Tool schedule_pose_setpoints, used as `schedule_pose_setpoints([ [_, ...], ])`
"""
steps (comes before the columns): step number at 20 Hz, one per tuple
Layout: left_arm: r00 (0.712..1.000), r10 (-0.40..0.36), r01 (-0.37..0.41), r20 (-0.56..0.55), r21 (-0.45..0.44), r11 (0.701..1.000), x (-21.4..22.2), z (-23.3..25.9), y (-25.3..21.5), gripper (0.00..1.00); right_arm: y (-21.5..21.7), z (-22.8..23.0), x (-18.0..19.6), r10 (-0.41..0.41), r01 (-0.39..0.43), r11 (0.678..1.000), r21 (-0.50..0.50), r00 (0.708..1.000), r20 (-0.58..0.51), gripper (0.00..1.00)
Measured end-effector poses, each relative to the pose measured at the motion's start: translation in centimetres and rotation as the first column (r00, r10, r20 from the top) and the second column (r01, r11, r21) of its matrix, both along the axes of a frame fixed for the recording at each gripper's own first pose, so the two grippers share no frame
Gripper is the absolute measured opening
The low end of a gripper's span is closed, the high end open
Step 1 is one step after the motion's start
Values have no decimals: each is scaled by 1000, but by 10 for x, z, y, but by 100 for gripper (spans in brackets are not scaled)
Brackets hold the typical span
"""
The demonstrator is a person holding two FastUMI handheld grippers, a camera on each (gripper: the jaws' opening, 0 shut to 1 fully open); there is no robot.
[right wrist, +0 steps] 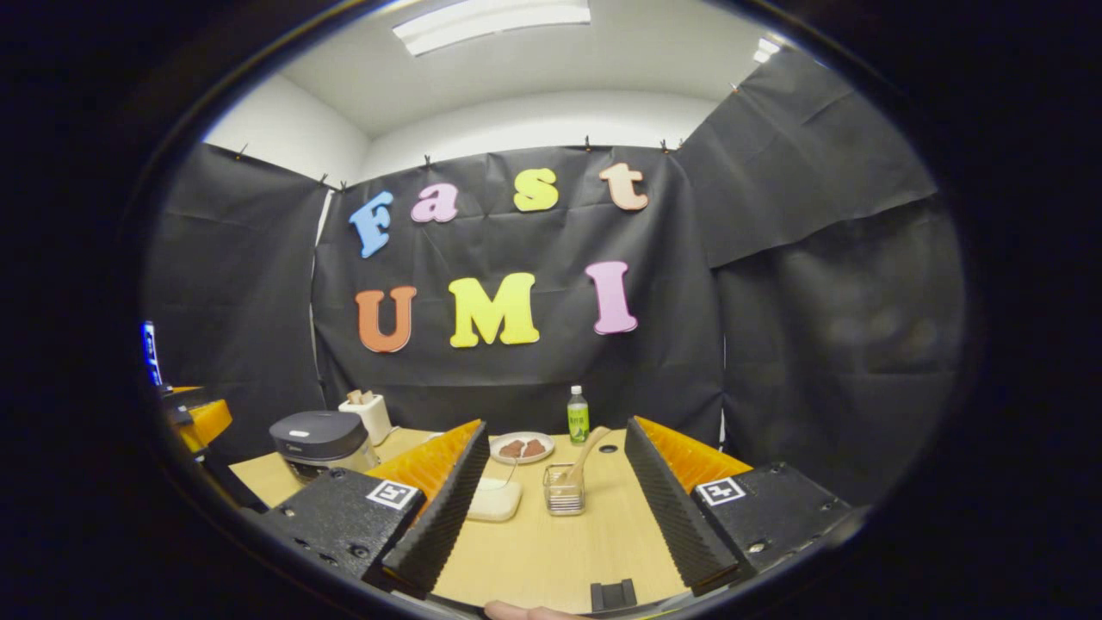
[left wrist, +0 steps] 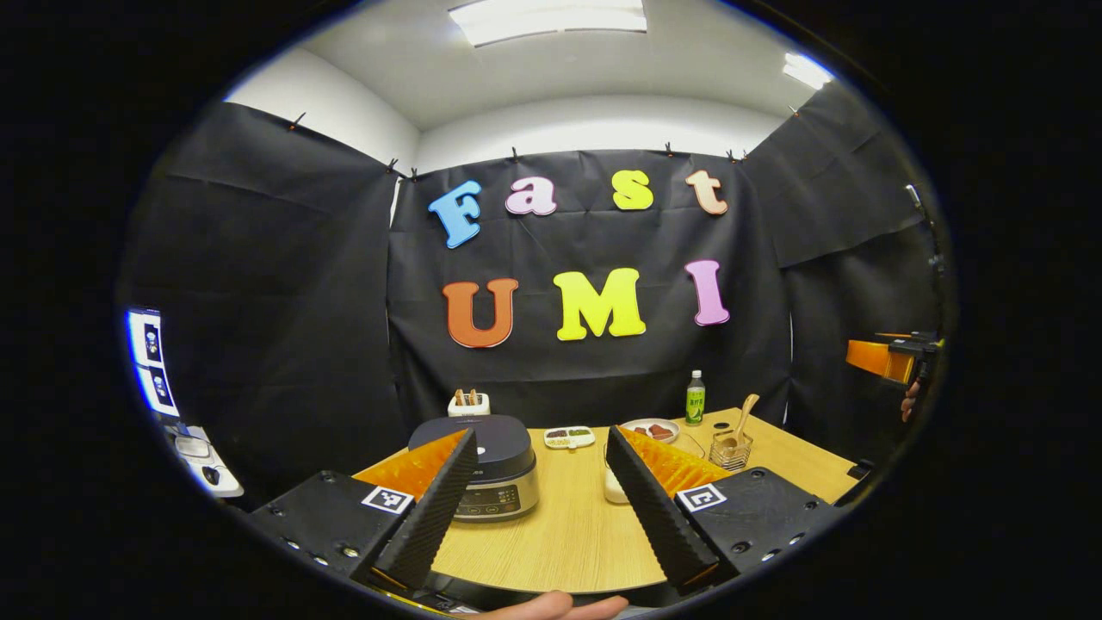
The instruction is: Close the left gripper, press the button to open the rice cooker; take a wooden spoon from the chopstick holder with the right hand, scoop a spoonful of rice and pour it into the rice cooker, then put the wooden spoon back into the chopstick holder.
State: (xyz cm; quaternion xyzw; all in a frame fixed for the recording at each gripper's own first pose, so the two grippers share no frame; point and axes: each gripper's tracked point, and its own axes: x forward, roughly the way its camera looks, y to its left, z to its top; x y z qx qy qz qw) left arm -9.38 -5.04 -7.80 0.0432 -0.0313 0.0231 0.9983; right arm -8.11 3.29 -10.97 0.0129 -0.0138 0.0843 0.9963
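The pale wood-grain desk [left wrist: 572,534] carries every item. At its left stands the dark grey, rounded rice cooker [left wrist: 482,469], lid down, with a silver band and a small control panel on its front face; the panel's markings are too small to read. In the right gripper view it sits at the far left of the desk [right wrist: 320,441]. Behind it is a small white toaster [left wrist: 469,403] with brown slices standing in its slots. Toward the centre lies a small white divided dish [left wrist: 569,437] holding dark morsels, and beside it a round pale plate [left wrist: 652,428] with reddish-brown pieces. A white rounded container [right wrist: 494,499] lies just left of the holder in the right gripper view. A green plastic bottle [left wrist: 695,398] with a white cap stands at the back; its label cannot be read. The clear, ribbed chopstick holder [left wrist: 732,449] stands at the right, and the light wooden spoon [left wrist: 744,412] leans in it, bowl upward.

The left gripper [left wrist: 541,499] has its ridged fingers spread wide, holding nothing, above the near edge of the desk. The right gripper [right wrist: 554,504] is likewise wide open and empty, with the chopstick holder [right wrist: 564,491] framed between its fingers, well apart from them. Each gripper body bears a square black-and-white marker.
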Motion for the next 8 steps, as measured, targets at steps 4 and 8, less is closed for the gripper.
schedule_pose_setpoints([
  [4, 1000, -23, 23, 1, 1, 1000, 0, -1, -8, 95, 5, 3, -3, 12, -12, 1000, 1, 1000, 14, 100],
  [8, 999, -29, 29, 14, 17, 999, -4, 3, -5, 95, 12, 1, -1, 24, -24, 1000, 4, 1000, 5, 100],
])
